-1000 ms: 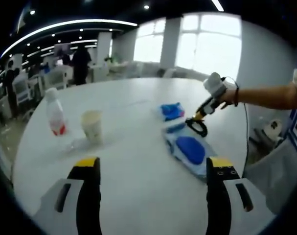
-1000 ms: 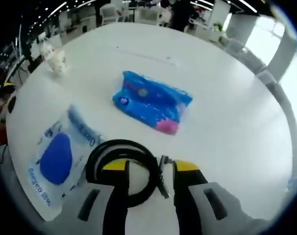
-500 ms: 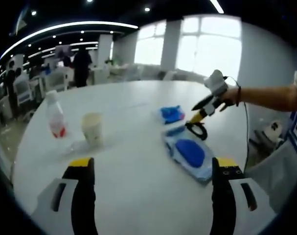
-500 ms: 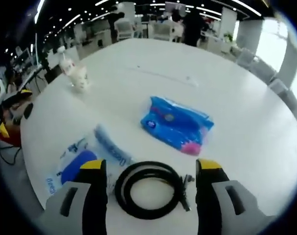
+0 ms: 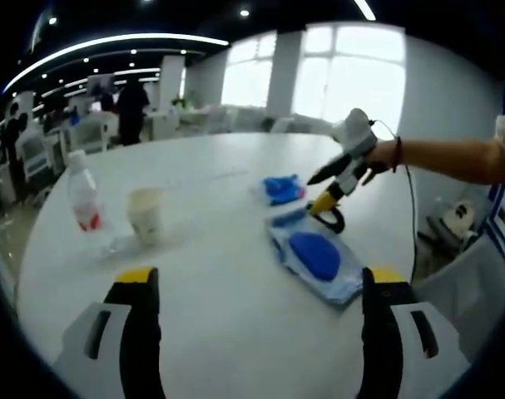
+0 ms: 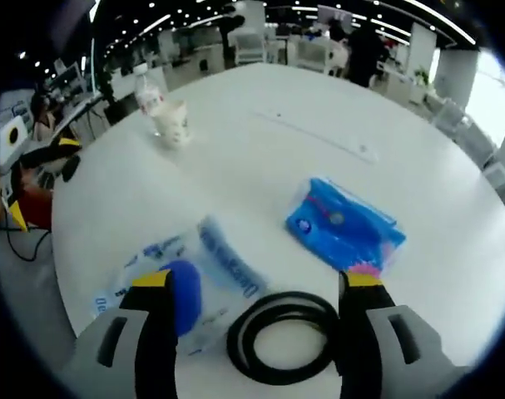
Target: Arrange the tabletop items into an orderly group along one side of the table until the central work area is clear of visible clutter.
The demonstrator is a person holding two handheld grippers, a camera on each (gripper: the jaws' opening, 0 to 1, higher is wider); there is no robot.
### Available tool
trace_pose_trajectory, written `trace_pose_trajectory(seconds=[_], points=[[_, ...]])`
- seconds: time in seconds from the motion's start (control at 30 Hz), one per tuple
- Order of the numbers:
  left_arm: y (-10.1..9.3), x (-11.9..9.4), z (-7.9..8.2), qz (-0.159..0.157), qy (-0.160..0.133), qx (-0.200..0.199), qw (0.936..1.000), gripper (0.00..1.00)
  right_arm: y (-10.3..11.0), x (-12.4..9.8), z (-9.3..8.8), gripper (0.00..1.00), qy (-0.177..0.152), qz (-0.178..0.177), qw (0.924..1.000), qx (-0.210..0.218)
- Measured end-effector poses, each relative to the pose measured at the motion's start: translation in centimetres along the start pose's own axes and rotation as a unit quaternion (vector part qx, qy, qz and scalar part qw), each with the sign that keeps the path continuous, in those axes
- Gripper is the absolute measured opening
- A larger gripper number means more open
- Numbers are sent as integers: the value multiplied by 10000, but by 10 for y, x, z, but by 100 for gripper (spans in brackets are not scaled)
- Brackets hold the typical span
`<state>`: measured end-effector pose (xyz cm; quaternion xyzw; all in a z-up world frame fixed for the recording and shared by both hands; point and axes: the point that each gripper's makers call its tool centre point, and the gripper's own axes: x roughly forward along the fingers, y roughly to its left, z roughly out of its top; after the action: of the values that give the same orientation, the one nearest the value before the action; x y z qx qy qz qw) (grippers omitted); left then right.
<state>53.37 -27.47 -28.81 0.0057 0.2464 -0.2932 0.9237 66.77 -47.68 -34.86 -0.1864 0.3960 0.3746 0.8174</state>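
Note:
On the round white table [image 5: 227,274] lie a blue tissue pack [image 5: 281,188] [image 6: 345,226], a clear bag with a blue pad [image 5: 313,256] [image 6: 179,281] and a coiled black cable [image 5: 334,219] [image 6: 283,347]. A paper cup [image 5: 146,215] [image 6: 172,125] and a plastic bottle [image 5: 81,193] [image 6: 148,94] stand at the far side. My left gripper [image 5: 256,283] is open over bare table, nothing between its jaws. My right gripper [image 6: 252,287] [image 5: 325,193] is open just above the cable coil, which lies between its jaws on the table.
A person's arm [image 5: 452,160] reaches in from the right in the left gripper view. Office desks, chairs and people [image 5: 136,104] fill the room behind the table. The table's edge [image 6: 69,316] runs close on the left in the right gripper view.
The right gripper opened wide, let go of the black cable and lifted back from it; the coil now rests on the table. The left gripper's jaws spread a little wider.

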Motion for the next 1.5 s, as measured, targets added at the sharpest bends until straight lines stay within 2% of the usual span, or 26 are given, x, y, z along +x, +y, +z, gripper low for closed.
trace_pose_trajectory(seconds=[0.13,0.4,0.5,0.63,0.7,0.73,1.0,1.1,1.2,1.3,1.43,1.47,1.5], points=[[-9,5,-6,-112,112,72,9998,97,7,5,0,70,53,195,9998,-31],[-31,16,-23,-414,411,222,9980,95,16,13,-1,70,176,344,9988,-303],[-42,20,-27,-612,436,98,9971,93,19,16,-3,69,229,396,9981,-402],[-50,24,-36,-665,590,108,9960,91,21,17,-4,65,265,445,9974,-502],[-57,25,-45,-779,822,-90,9935,89,21,18,-6,64,283,460,9971,-530],[-61,27,-47,-830,844,-245,9927,88,21,18,-6,63,298,467,9970,-542],[-82,32,-43,-1125,567,-692,9896,78,19,21,-9,60,343,421,9945,-892],[-92,33,-45,-1304,562,-1270,9817,76,20,22,-9,58,362,442,9940,-937],[-100,34,-46,-1473,541,-2021,9667,74,20,25,-9,57,383,426,9922,-1103],[-100,35,-44,-1483,433,-2325,9603,73,21,27,-10,55,422,427,9906,-1225],[-99,38,-47,-1420,448,-2680,9518,70,21,28,-12,53,485,427,9887,-1353],[-101,38,-49,-1411,523,-2856,9465,68,21,29,-13,52,521,419,9878,-1407],[-101,39,-54,-1299,689,-3157,9374,67,21,30,-13,51,533,414,9871,-1451]])
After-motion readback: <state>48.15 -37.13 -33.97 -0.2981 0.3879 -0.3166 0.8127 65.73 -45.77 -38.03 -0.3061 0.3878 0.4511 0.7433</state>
